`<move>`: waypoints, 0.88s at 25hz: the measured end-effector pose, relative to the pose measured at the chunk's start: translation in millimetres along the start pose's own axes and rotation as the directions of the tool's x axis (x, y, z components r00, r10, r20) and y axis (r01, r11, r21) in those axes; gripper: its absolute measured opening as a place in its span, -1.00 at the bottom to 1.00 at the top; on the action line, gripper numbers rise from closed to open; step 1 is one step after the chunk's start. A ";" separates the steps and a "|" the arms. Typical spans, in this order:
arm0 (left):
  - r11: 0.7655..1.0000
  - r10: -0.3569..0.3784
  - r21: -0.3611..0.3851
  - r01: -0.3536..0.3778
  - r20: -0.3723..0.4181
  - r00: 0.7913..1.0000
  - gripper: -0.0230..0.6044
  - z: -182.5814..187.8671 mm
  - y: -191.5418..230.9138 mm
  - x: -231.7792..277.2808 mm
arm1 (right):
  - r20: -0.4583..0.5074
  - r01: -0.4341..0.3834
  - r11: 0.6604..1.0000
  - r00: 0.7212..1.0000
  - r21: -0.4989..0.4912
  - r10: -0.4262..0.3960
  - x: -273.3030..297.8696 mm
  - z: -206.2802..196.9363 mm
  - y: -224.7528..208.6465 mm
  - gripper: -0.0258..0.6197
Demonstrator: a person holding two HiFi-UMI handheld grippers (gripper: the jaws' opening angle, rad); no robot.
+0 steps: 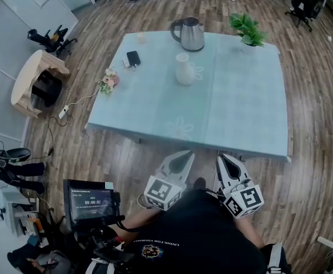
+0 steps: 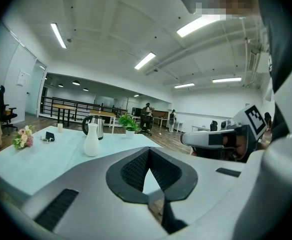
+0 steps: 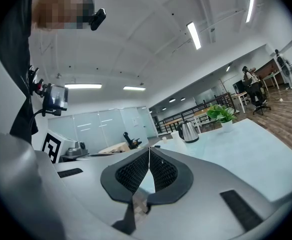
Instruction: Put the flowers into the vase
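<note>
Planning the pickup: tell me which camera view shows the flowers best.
The head view: the flowers lie in full sight at the left edge of the table. The left gripper view shows them small at its far left; the right gripper view misses them.

You wear a black top (image 1: 196, 233) with a line of small pale lettering (image 1: 161, 244) and a round emblem (image 1: 150, 251) printed on it. Your left gripper (image 1: 184, 154) and right gripper (image 1: 223, 158) share one build: smooth pale-grey shells that taper to a point, lined with black ribbed pads (image 2: 133, 171). Dark rectangular slots (image 2: 55, 209) are cut into the shells. Each gripper carries a white cube with black square markers (image 1: 162, 192).
</note>
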State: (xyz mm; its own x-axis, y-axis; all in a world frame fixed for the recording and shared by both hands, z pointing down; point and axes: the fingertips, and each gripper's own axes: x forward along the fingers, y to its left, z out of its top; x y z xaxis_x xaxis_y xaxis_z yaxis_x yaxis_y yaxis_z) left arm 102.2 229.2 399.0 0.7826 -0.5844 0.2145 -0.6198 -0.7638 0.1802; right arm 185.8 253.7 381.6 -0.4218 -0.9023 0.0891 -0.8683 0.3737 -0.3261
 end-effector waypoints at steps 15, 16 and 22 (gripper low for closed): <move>0.999 0.031 0.024 -0.031 -0.018 0.999 -0.90 8.9 19.4 3.5 | -0.007 -0.040 0.999 0.999 0.005 0.040 24.2 2.9 -0.4 -0.86; 0.999 0.033 0.022 -0.033 -0.018 0.999 -0.90 9.4 23.5 5.0 | -0.014 -0.042 0.999 0.999 0.004 0.042 28.3 2.0 -0.5 -0.86; 0.999 0.047 -0.013 -0.047 -0.011 0.999 -0.90 7.6 70.3 10.8 | -0.054 -0.042 0.999 0.998 -0.001 0.041 72.1 -6.6 0.4 -0.86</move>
State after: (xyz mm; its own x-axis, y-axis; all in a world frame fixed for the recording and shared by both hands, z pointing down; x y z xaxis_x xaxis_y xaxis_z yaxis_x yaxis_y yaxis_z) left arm 67.6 167.1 406.7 0.7521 -0.6162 0.2337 -0.6564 -0.7322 0.1820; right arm 153.3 190.2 394.1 -0.4710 -0.8730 0.1266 -0.8504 0.4112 -0.3282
